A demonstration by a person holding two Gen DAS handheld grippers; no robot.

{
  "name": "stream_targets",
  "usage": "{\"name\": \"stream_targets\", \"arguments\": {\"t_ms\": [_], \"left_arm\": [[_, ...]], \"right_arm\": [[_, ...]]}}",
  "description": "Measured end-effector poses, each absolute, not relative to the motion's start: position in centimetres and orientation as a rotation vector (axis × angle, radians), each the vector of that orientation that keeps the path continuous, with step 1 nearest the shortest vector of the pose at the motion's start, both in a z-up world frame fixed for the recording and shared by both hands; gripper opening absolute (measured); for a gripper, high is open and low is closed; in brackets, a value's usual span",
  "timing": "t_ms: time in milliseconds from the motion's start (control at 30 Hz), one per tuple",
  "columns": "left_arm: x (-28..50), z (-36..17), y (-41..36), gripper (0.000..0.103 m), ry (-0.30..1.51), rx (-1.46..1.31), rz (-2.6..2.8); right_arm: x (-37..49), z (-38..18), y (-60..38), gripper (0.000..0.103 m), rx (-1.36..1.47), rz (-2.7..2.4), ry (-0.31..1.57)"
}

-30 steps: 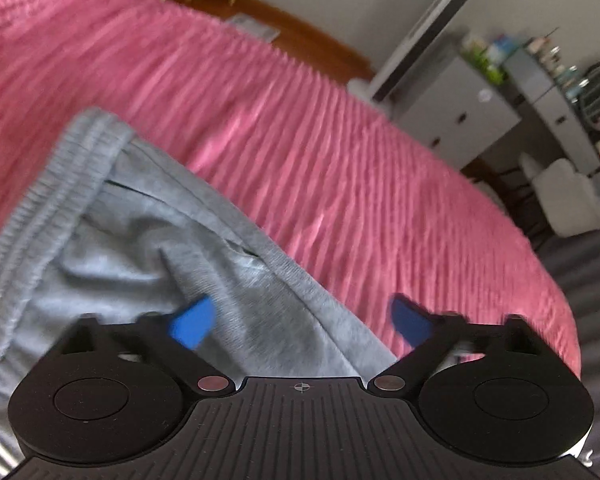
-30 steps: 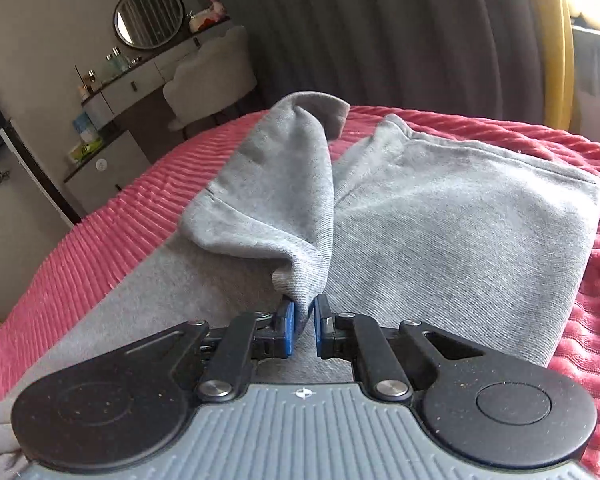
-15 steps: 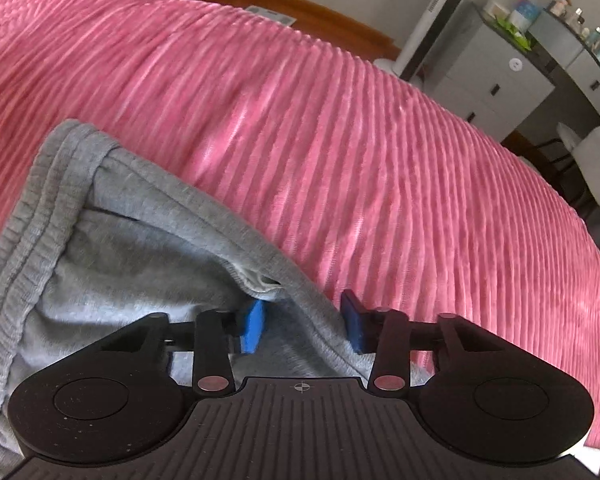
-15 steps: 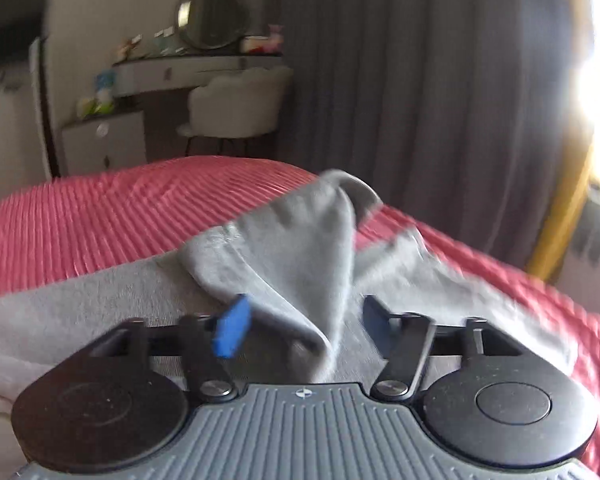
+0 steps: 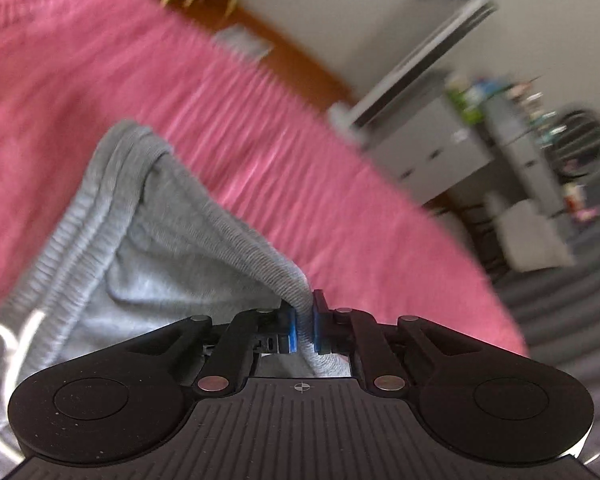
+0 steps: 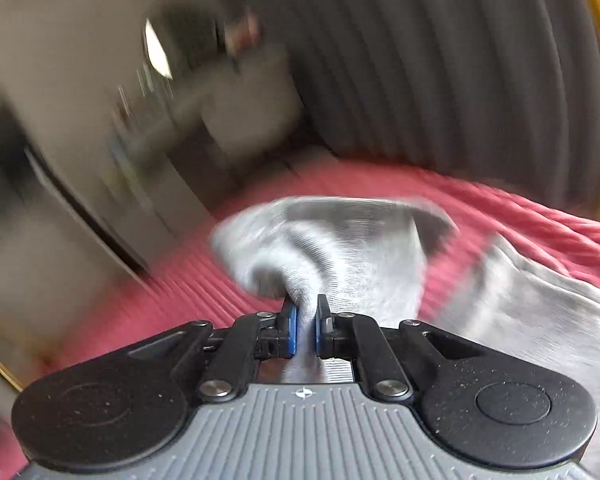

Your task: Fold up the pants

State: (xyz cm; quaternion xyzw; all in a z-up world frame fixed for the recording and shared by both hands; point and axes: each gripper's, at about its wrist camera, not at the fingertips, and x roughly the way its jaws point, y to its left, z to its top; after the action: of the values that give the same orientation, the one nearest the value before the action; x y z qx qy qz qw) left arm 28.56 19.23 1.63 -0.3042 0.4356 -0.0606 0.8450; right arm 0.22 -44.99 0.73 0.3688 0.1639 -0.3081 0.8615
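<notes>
Grey fabric: the pants (image 5: 172, 248) lie on a bed under a pink ribbed blanket (image 5: 260, 152), with folds lifted off it at both grippers.
Left gripper (image 5: 304, 330): pressed together on a ridge of the pants; its jaws have just been closing, and the grey cloth sits pinched between the blue pads.
Pants at the left gripper: the pinched ridge rises from the cloth straight into the jaws; the rest spreads away to the left and below, the elastic waistband (image 5: 96, 196) running from upper centre down to the lower left edge of the view.
White cord (image 5: 0, 344): loops at the far left edge, by the waistband.
Right gripper (image 6: 305, 330): pinching a raised fold of the pants between its blue pads; its jaws have just been closing.
Pants at the right gripper: the held fold bunches up just ahead of the pads, and a flatter stretch (image 6: 540, 320) lies to the right on the blanket, reaching away from the camera.
Background: blurred dresser (image 5: 432, 148) and round mirror (image 5: 580, 140) in the left view; dark curtain (image 6: 440, 60) in the right.
Containers: cannot tell of any.
</notes>
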Motion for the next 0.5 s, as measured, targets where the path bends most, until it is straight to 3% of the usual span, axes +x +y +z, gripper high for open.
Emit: {"name": "stream_targets", "arguments": {"t_ms": [133,233,300,433,500], "left_arm": [[20.3,4.6,22.4,0.009,0.799,-0.682,-0.196],[14.6,3.2,23.5,0.009,0.82,-0.665,-0.219],[12.2,0.9,23.7,0.009,0.89,-0.646,-0.218],[10.4,-4.7,24.1,0.009,1.034,-0.628,-0.113],[9.8,-6.4,24.5,0.01,1.084,-0.649,-0.067]], "right_arm": [[-7.6,4.4,-46.1,0.008,0.979,-0.533,0.071],[-14.0,2.5,-45.7,0.008,0.987,-0.644,0.02],[-17.4,-1.0,-44.8,0.008,1.007,-0.772,0.058],[-19.4,-9.7,-43.4,0.008,1.08,-1.067,0.372],[-20.4,-11.3,-42.9,0.008,1.101,-1.053,0.342]]}}
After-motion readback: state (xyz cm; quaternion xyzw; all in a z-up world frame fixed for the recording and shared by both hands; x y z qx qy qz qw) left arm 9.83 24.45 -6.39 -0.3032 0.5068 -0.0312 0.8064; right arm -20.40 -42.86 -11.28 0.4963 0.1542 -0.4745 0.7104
